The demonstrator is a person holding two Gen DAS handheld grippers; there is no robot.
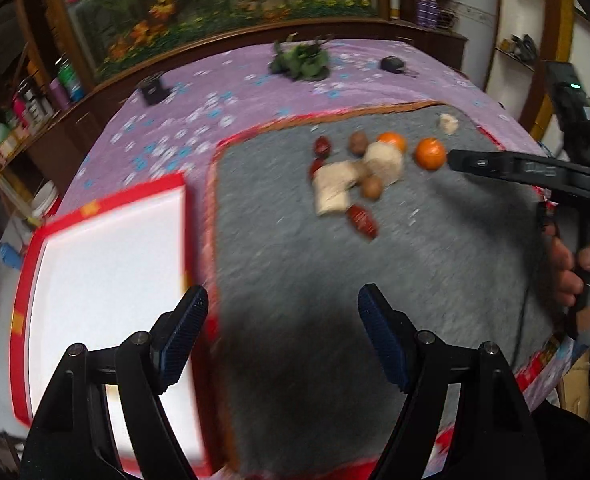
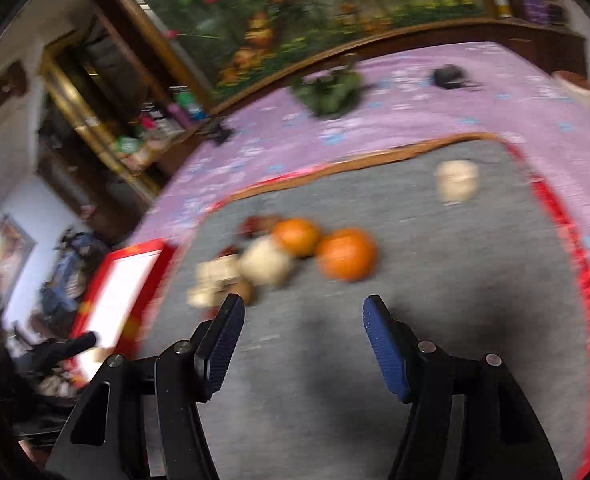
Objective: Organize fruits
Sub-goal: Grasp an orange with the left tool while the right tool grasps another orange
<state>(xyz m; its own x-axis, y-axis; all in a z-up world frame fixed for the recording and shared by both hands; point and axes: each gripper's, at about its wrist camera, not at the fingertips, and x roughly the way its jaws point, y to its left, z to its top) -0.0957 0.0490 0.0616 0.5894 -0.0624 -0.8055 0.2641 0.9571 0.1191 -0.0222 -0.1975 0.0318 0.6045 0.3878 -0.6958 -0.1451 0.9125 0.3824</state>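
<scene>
A cluster of food lies on a grey mat: two oranges, red dates, brown round fruits and pale beige chunks. My left gripper is open and empty over the mat's near left edge. My right gripper is open and empty just short of the nearer orange; it shows in the left wrist view from the right. A white tray with a red rim lies left of the mat.
The mat lies on a purple flowered cloth. A lone beige chunk sits far right. A green plant piece, a black box and a dark round object lie at the back. Shelves stand left.
</scene>
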